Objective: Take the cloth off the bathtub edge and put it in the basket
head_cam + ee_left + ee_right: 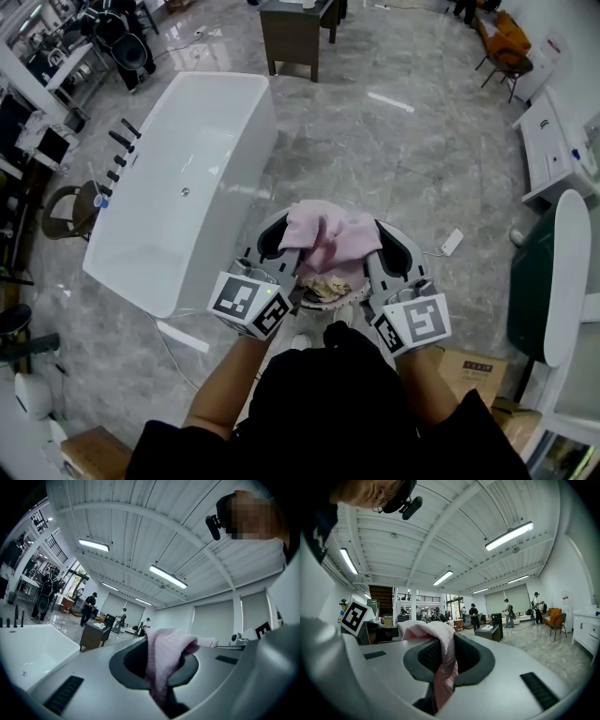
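Observation:
A pink cloth (328, 234) hangs between my two grippers, held up just in front of the person's body. My left gripper (287, 247) is shut on its left part and my right gripper (379, 249) is shut on its right part. Directly under the cloth is the basket (345, 296), with something beige lying in it; most of it is hidden. In the left gripper view the cloth (165, 654) runs down into the closed left gripper (162, 681). The right gripper view shows the cloth (443, 660) pinched the same way in the right gripper (440, 679).
The white bathtub (178, 187) stands to the left on the grey marble floor, with black taps (120, 155) along its far side. A dark table (295, 33) is at the back, a white cabinet (548, 150) at the right, and a cardboard box (473, 370) at the lower right.

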Tool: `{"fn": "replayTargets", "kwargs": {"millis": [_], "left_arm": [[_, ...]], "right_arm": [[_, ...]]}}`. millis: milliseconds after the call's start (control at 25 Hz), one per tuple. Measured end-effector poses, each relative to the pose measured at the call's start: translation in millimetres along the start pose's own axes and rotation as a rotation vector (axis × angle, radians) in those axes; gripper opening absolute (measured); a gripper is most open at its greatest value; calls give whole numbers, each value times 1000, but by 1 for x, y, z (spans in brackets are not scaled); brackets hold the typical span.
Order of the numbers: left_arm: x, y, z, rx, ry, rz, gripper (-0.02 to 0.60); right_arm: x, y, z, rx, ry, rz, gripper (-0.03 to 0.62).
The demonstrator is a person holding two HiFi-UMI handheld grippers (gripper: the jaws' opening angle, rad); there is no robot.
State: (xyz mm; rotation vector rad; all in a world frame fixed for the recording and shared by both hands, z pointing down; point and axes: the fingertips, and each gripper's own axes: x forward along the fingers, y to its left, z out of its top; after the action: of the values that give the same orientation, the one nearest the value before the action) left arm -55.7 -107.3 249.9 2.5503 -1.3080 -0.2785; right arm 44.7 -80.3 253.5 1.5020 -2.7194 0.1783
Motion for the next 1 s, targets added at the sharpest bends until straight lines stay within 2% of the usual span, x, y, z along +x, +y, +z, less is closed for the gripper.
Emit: {"fn": "replayTargets", "kwargs": {"millis": [280,560,720,1000], "left_arm": [[2,17,-29,-3,57,73,34],[6,20,-73,8,95,166,34],[12,25,-103,8,130,214,34],[7,54,-149,-89,110,368,34]], "right_arm": [[8,-8,-30,12,45,22,52],[12,-22,-70,-1,122,68,52],[22,-31,-94,34,151,124,52],[31,-40,-147,61,206,221,52]]}}
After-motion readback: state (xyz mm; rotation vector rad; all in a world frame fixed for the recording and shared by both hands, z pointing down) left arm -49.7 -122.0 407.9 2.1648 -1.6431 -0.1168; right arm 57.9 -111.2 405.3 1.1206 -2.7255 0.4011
